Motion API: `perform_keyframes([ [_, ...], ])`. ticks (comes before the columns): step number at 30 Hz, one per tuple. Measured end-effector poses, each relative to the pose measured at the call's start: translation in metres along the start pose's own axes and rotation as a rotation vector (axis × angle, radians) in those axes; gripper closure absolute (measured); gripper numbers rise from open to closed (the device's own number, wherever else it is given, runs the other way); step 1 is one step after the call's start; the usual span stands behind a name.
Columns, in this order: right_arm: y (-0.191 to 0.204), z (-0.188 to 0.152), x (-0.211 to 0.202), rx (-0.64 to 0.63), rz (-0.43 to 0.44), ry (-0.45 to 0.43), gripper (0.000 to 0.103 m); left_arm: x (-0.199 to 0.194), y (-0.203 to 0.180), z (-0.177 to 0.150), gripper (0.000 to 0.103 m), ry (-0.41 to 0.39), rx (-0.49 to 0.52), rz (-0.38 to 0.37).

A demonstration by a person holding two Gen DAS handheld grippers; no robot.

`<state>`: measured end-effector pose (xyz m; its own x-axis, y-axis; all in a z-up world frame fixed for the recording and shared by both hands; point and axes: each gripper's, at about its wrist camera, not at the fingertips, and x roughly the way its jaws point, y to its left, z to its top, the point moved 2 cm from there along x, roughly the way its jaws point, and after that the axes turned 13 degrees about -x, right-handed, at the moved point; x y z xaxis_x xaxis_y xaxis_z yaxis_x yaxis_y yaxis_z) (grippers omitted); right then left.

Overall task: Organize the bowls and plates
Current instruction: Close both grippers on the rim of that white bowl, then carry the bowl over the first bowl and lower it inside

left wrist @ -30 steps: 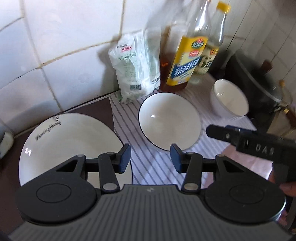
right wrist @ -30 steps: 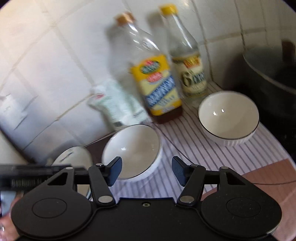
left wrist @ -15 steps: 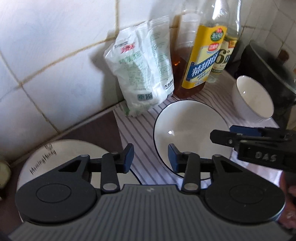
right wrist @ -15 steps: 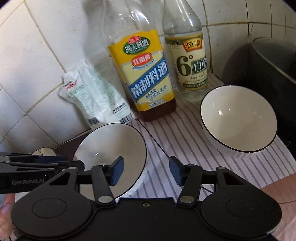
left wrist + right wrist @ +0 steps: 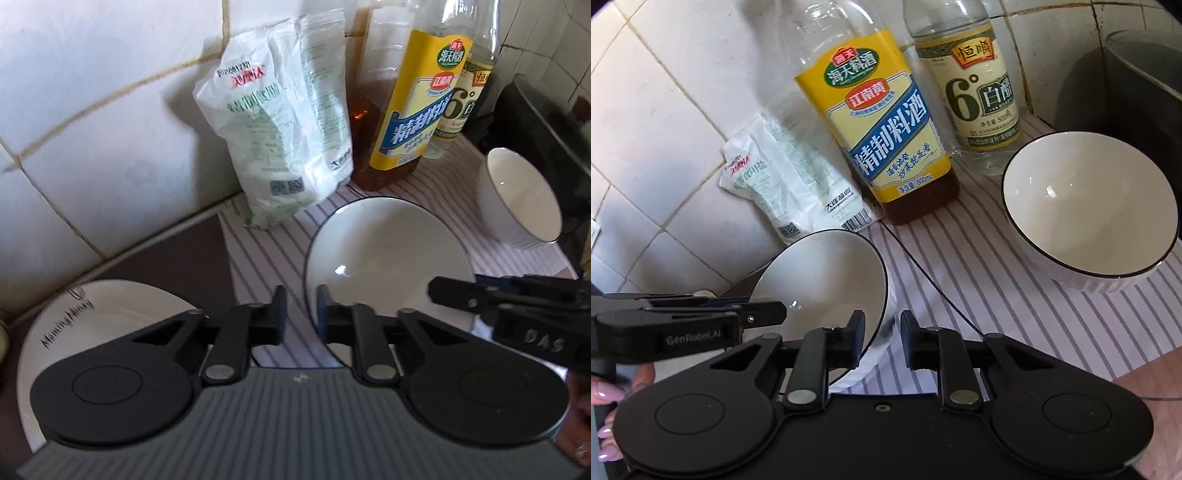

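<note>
Shallow white bowl with a black rim point(image 5: 388, 258) sits on the striped cloth point(image 5: 979, 288) on the table. Left gripper point(image 5: 301, 314) is clenched on the bowl's plate-side rim. Right gripper point(image 5: 882, 332) jaws are closing with the opposite rim between them, pads about touching.

Risks, as I judge them:
- Glazed rim slips from the thin pinch grips.
- Uneven lift tips the bowl.
- Bowl swings back and knocks the tall yellow-labelled bottle point(image 5: 886, 129) or the white salt bag point(image 5: 284, 129), both just behind it.

Writing:
- Flat white plate point(image 5: 110, 310) beside the bowl: "Morning Honey".
- Yellow label: 海天料酒, 精制料酒, 800mL.
- Clear vinegar bottle point(image 5: 979, 92): 恒顺, 6° 白醋, 500mL.
- Grippers: "GenRobot.AI", "DAS".
</note>
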<state>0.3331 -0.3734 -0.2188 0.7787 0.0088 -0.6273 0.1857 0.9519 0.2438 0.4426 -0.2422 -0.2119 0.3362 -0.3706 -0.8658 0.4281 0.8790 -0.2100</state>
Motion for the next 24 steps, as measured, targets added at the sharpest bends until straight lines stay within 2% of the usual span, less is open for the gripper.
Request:
perform_keyframes([
  [5, -0.004, -0.001, 0.004, 0.021, 0.009, 0.007, 0.082, -0.001, -0.006, -0.004, 0.096, -0.016, -0.018, 0.014],
  [10, 0.000, -0.001, 0.004, -0.010, 0.007, 0.018, 0.087, -0.004, -0.003, -0.002, 0.098, 0.044, -0.107, 0.012],
  [21, 0.003, -0.001, -0.024, 0.072, 0.049, 0.023, 0.089, -0.040, 0.000, -0.010, 0.098, 0.017, -0.065, 0.007],
  [24, 0.008, -0.004, -0.040, 0.087, 0.064, 0.015, 0.089, -0.053, -0.001, -0.012, 0.097, 0.044, -0.038, -0.001],
])
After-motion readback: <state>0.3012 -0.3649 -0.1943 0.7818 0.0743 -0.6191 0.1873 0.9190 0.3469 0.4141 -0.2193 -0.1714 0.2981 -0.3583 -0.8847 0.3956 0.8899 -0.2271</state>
